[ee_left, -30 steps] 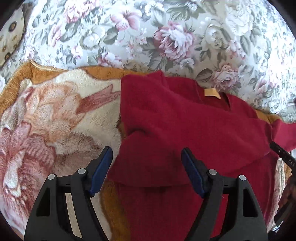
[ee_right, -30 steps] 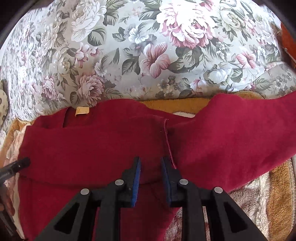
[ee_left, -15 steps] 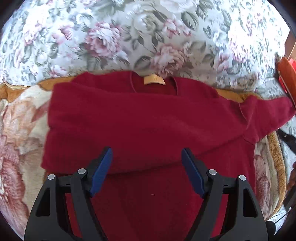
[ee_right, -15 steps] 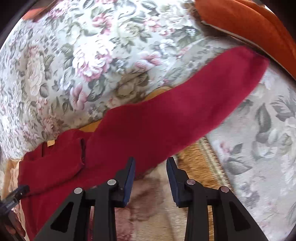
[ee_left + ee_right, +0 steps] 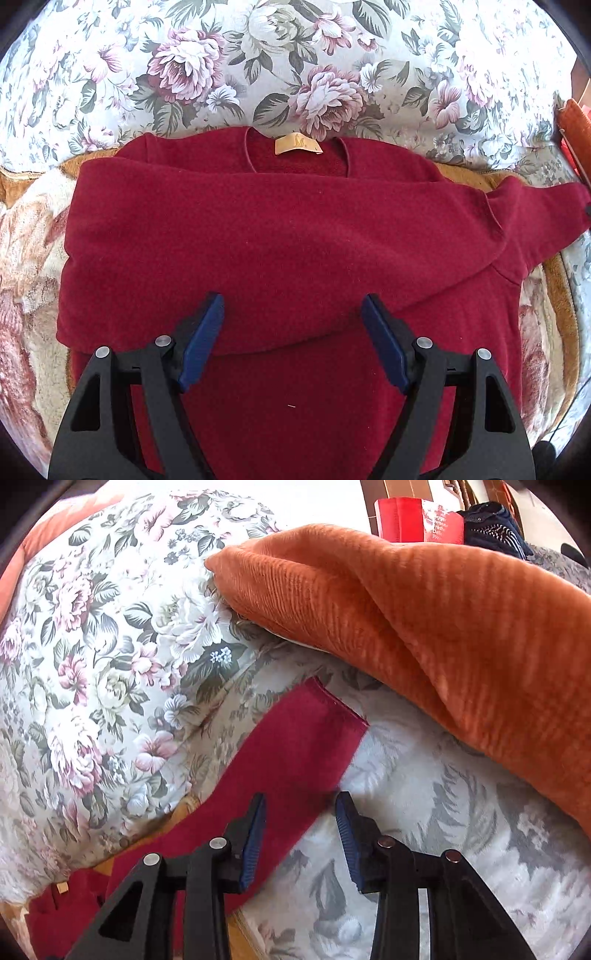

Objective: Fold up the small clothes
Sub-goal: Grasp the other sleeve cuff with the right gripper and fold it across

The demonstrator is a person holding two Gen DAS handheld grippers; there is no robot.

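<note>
A dark red sweater (image 5: 280, 236) lies on a plush blanket on a floral sofa, its tan neck label (image 5: 298, 144) at the far side. One sleeve is folded across the chest. The other sleeve (image 5: 295, 749) stretches out to the right over the sofa seat, cuff end flat. My left gripper (image 5: 291, 306) hovers open above the folded sleeve's lower edge with nothing between its fingers. My right gripper (image 5: 301, 805) is above the outstretched sleeve near its cuff; its jaws are opening and the blue pads do not press on the cloth.
An orange ribbed cushion (image 5: 443, 620) leans at the right end of the sofa, just beyond the cuff. The floral backrest (image 5: 295, 62) rises behind the sweater. The beige and brown blanket (image 5: 26, 258) shows at both sides. A red package (image 5: 417, 518) stands behind the cushion.
The left view slid from the sweater's left side to its middle. The right gripper travelled along the outstretched sleeve to near the cuff, rolled, and its jaws widened.
</note>
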